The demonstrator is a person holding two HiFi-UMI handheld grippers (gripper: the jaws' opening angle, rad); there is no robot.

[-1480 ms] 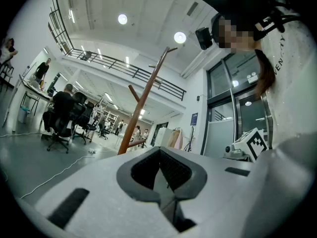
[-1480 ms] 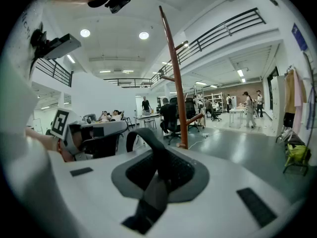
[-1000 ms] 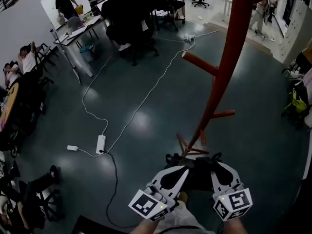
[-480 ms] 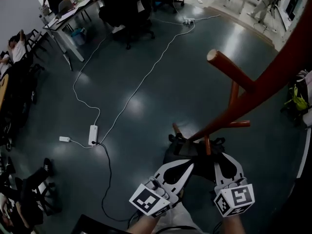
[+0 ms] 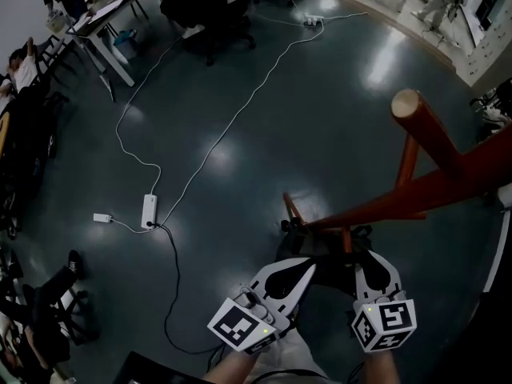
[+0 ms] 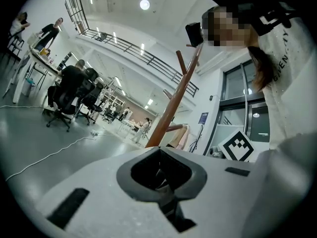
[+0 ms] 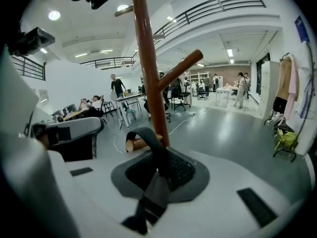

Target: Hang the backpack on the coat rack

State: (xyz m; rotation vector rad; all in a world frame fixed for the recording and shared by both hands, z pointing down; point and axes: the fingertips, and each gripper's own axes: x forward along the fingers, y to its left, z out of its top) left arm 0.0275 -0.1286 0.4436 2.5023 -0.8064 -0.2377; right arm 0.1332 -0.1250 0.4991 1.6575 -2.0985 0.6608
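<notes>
A black backpack (image 5: 330,277) hangs low between my two grippers, close to the foot of the red-brown coat rack (image 5: 432,194). The rack's pole slants across the right of the head view, with a thick peg (image 5: 422,123) jutting toward me. My left gripper (image 5: 301,270) is shut on a black strap (image 6: 167,191) of the backpack. My right gripper (image 5: 365,264) is shut on a grey-black strap (image 7: 154,188). The rack pole (image 7: 148,68) rises straight ahead of the right gripper (image 7: 158,171). It also stands beyond the left gripper (image 6: 166,176) as the pole (image 6: 173,103).
A white power strip (image 5: 149,211) with long cables lies on the dark glossy floor to the left. Desks, office chairs and seated people (image 5: 200,6) fill the far left and top. A green bag (image 7: 286,139) sits by the right wall.
The head view has tipped lower and nearer the rack, so the pole and peg now sit farther right and look larger. Both grippers keep their hold on the backpack straps.
</notes>
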